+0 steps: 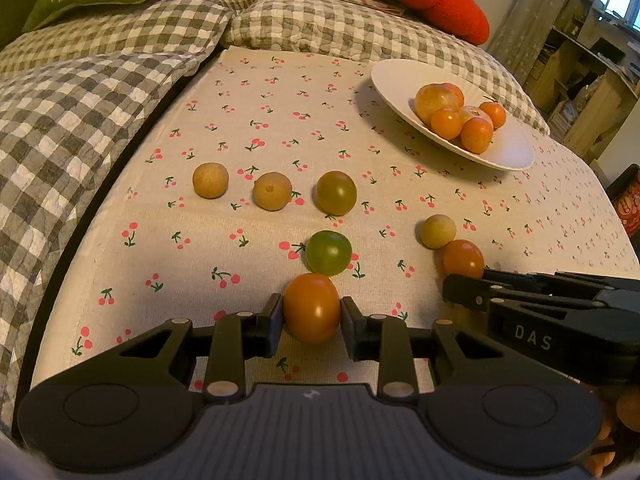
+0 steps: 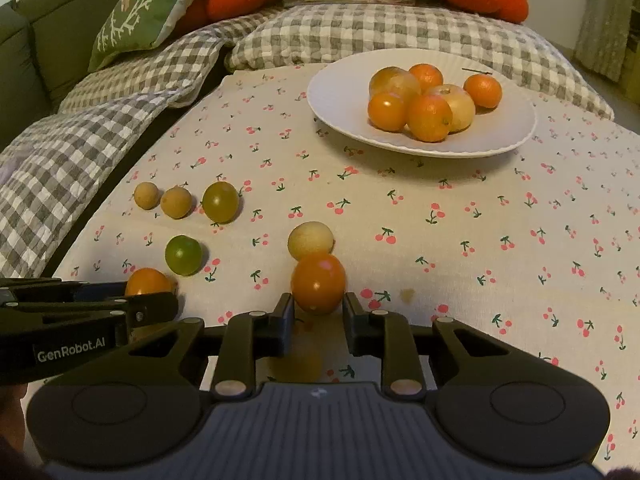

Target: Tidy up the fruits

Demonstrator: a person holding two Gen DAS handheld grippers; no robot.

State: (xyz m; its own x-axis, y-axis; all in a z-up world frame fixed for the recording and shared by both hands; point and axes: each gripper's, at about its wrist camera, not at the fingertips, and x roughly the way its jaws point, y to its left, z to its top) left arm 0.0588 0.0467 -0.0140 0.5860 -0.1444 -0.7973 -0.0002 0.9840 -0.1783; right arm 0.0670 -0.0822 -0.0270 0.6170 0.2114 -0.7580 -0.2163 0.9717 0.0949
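The left gripper (image 1: 312, 314) clenches an orange tomato (image 1: 312, 308). The right gripper (image 2: 318, 310) grips another orange tomato (image 2: 318, 283) on the cherry-print cloth (image 2: 440, 240), near a white plate (image 2: 500, 136).

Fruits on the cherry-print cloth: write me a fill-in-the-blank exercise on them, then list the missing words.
1. The left gripper is shut on a small fruit whose colour is ____.
2. The fruits already sorted lie on a white ____.
3. The pale yellow fruit touches the orange fruit that sits between the fingers of the ____ gripper.
4. Two ____ fruits lie loose on the cloth, one just beyond the left gripper.

Missing words: orange; plate; right; green
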